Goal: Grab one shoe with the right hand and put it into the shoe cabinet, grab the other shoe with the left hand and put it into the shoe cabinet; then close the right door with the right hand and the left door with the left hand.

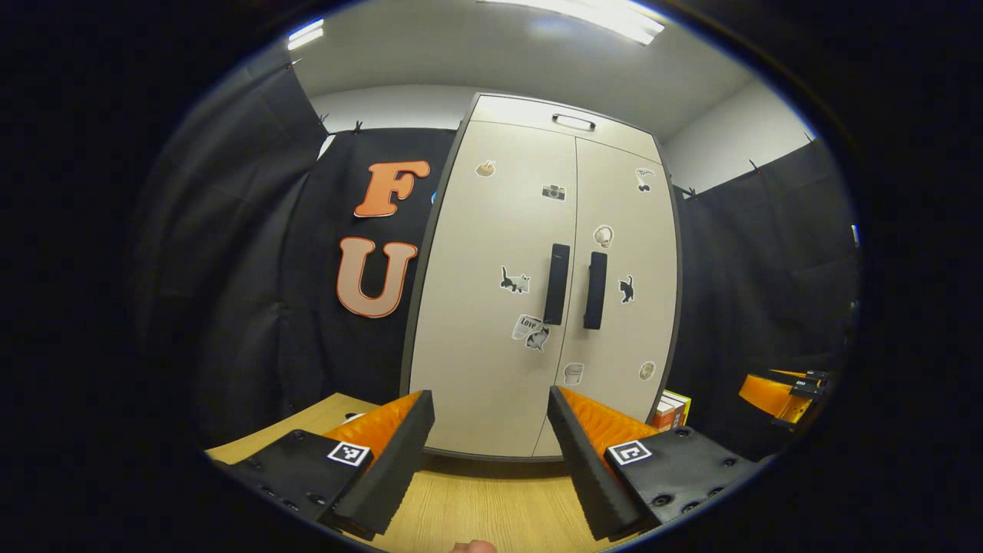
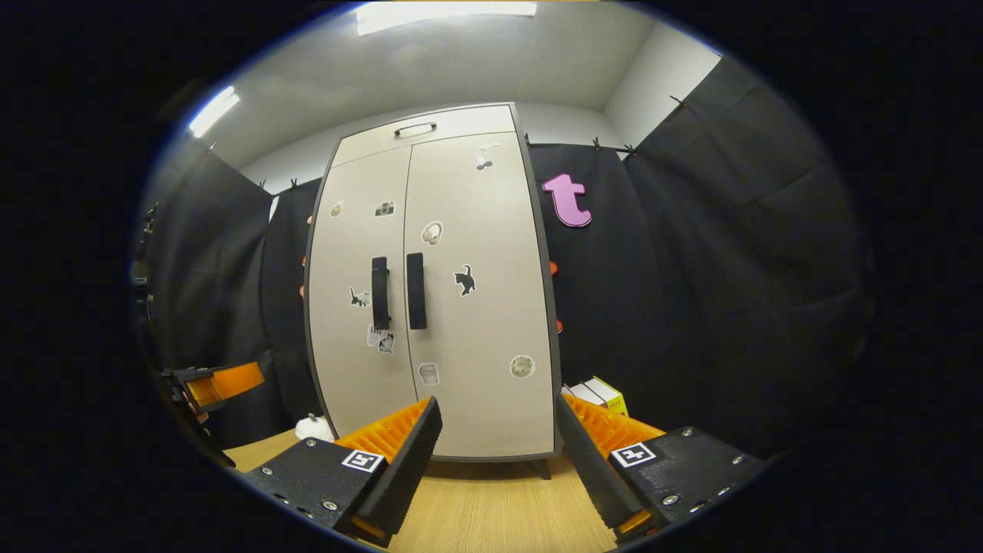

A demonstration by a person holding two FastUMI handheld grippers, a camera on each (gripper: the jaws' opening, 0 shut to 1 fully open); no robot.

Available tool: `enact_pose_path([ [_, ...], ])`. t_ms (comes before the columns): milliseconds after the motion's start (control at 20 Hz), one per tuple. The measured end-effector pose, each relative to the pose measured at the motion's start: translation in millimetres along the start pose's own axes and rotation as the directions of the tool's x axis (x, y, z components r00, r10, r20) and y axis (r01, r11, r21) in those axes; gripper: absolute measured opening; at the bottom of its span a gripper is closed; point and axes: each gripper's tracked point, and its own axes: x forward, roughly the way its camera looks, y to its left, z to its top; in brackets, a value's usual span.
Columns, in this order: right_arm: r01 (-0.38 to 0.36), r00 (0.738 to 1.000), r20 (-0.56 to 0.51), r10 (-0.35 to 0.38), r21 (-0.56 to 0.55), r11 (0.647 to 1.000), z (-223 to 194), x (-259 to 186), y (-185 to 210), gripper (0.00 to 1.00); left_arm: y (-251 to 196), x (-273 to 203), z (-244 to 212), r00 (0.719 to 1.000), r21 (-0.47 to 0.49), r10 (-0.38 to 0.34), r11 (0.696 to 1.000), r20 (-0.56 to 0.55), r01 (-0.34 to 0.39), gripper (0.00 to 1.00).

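Observation:
The shoe cabinet [image 1: 499, 307] [image 2: 461, 322] stands on the wooden table, pale with dark edges and stickers. Both of its doors are shut, with two black handles [image 1: 574, 286] [image 2: 398, 292] side by side at the middle. My left gripper [image 1: 491, 461] is open in front of the left door, a little back from it, with nothing between its fingers. My right gripper [image 2: 499, 461] is open too, facing the right door, also holding nothing. The right gripper [image 1: 783, 392] appears at the right edge of the left gripper view, and the left gripper [image 2: 219, 384] at the left edge of the right gripper view.
Small boxes [image 1: 672, 411] [image 2: 599, 395] lie beside the cabinet's right side. A white object [image 2: 315, 428] sits by its lower left corner. The wooden table top [image 1: 491, 499] runs from the cabinet toward me. Black cloth walls close in both sides.

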Motion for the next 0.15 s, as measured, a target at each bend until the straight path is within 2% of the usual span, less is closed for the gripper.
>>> enact_pose_path([
  [150, -0.001, 1.000, 0.002, 0.001, 0.000, 1.000, 1.4, 0.0, -0.2, 0.92, -1.3, 1.8, 0.8, 1.000, 0.000, -0.001, 1.000, 0.005, 0.001, 0.96],
])
